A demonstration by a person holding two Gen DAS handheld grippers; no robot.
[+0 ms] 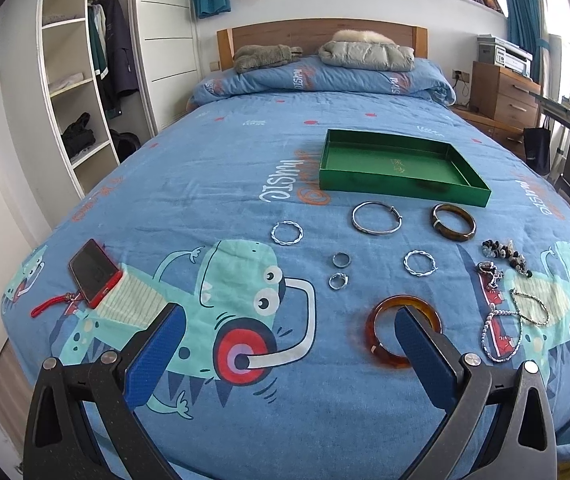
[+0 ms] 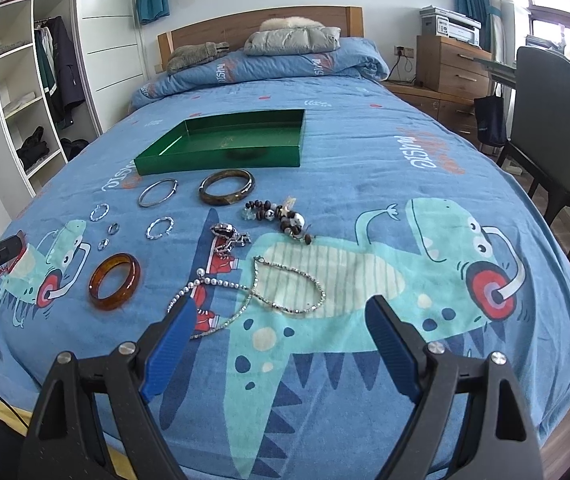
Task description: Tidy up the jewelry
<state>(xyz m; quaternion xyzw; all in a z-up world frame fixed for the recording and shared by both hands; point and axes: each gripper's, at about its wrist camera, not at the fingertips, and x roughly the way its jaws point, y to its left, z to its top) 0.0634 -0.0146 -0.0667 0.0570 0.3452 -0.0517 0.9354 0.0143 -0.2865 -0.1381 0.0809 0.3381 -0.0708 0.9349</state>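
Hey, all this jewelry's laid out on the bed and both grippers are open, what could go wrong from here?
The pearl strand and silver chain overlap near the right gripper, so lifting one may drag the other. The two small rings lie flat on soft bedding, hard to pinch. The left gripper hovers beside the amber bangle; its smooth curve could slip.

The bedspread (image 2: 365,168) is blue, printed with teal cartoon dinosaurs wearing red headphones and with white and orange lettering; the tray (image 2: 221,158) is plain dark green. One bangle (image 2: 115,282) is translucent amber-orange, another bangle (image 2: 227,187) mottled dark brown, the hoop bracelet (image 2: 157,193) silver, the chain (image 2: 289,288) silver, and the bead string (image 2: 281,216) mixes brown, black and white. The phone (image 1: 93,273) has a dark screen in a red case, and both grippers carry blue pads (image 2: 173,352) on black frames.
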